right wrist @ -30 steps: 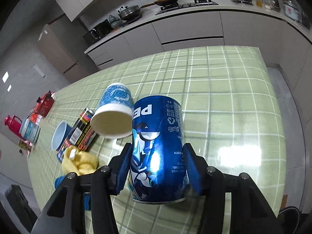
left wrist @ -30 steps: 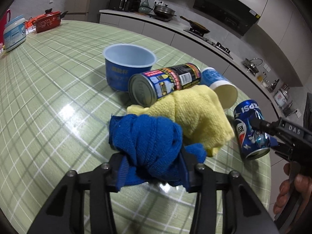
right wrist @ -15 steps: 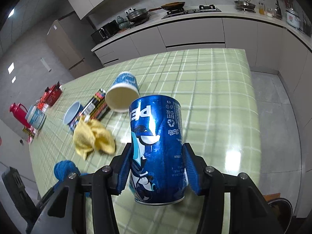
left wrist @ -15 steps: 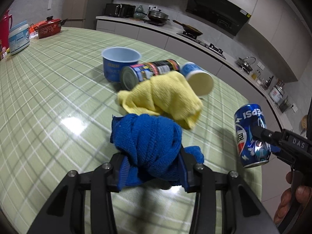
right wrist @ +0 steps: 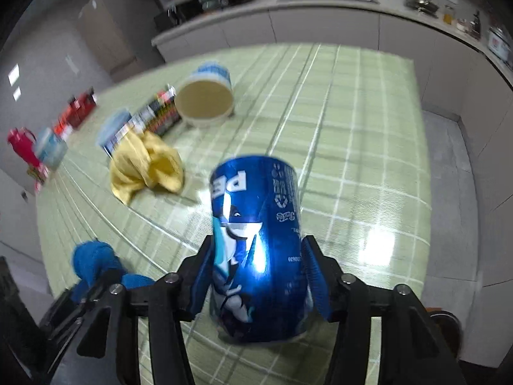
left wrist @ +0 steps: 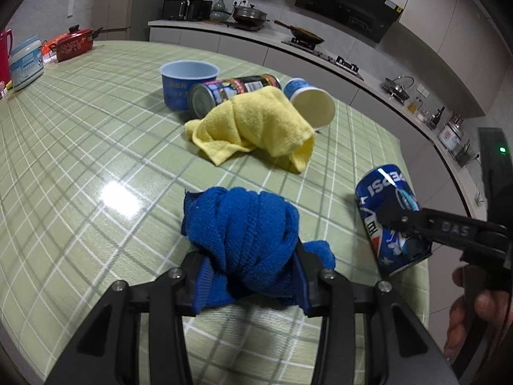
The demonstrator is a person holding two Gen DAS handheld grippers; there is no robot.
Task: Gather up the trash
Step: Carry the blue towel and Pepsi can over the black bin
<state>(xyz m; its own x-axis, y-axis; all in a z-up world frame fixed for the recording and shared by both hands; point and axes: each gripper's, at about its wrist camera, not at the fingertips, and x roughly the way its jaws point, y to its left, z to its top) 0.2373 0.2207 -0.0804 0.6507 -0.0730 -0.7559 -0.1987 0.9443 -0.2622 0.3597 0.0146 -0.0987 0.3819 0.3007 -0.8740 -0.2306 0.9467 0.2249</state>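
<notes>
Over the green-checked counter point(left wrist: 80, 147), left gripper point(left wrist: 247, 272) jaws clamp the blue cloth point(left wrist: 243, 234); right gripper point(right wrist: 256, 276) jaws have just been opening around the Pepsi can point(right wrist: 256, 243), gap showing on one side. Looks mid-carry/release; next needs a bin, none in view.

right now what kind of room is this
A home kitchen, most likely: a long counter runs along the wall with a wok on a gas hob, a black range hood above it, and a kettle further along.
</notes>
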